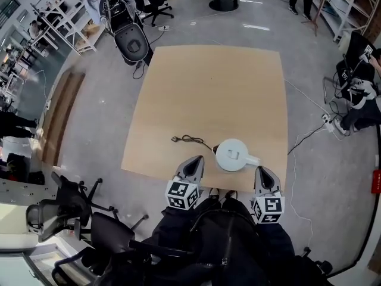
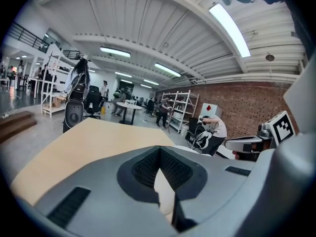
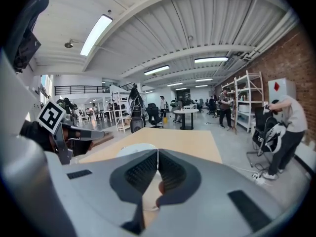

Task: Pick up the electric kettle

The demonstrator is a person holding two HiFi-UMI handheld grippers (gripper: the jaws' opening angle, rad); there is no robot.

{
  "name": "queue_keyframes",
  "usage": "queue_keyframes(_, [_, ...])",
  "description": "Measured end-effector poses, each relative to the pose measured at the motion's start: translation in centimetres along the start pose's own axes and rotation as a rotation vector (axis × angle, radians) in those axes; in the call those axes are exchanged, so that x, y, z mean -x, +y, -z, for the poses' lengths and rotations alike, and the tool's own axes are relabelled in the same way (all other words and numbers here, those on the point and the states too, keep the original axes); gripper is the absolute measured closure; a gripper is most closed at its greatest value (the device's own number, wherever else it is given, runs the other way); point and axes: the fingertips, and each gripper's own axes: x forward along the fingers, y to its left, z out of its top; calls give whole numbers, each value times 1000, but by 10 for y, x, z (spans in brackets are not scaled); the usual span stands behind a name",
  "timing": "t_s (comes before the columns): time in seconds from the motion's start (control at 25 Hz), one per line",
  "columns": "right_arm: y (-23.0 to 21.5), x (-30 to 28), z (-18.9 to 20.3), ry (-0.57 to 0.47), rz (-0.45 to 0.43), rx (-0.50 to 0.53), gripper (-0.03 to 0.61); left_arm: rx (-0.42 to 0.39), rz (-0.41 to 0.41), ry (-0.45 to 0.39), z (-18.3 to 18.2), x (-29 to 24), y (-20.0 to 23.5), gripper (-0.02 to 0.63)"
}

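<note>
The white electric kettle (image 1: 232, 155) stands near the table's front edge, its handle pointing right. Its black cord (image 1: 190, 140) trails off to the left across the wooden table (image 1: 208, 94). My left gripper (image 1: 193, 167) is just left of the kettle and apart from it, jaws shut and empty. My right gripper (image 1: 265, 176) sits to the right of the handle, also shut and empty. In the right gripper view the kettle's lid (image 3: 129, 150) peeks over the closed jaws (image 3: 157, 153). In the left gripper view the shut jaws (image 2: 160, 152) hide most of the table.
Black office chairs (image 1: 71, 207) crowd the floor at the lower left. A white cable and power strip (image 1: 328, 123) lie on the floor to the right, near a seated person (image 1: 363, 100). A black chair (image 1: 132, 40) stands past the table's far left corner.
</note>
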Motion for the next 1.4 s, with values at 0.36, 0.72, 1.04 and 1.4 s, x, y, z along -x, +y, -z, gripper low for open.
queue_keyframes(0.36, [-12, -10, 12, 32, -13, -4, 556, 8, -13, 30, 10, -8, 1, 620])
queue_keyframes(0.72, [-23, -28, 53, 122, -7, 0, 422, 10, -24, 59, 21, -11, 2, 620])
queue_keyframes(1.04, [-24, -45, 89, 219, -16, 26, 360, 16, -37, 80, 26, -10, 9, 620])
queue_keyframes(1.4, [-37, -73, 112, 305, 111, 104, 360, 21, -48, 93, 32, -7, 16, 620])
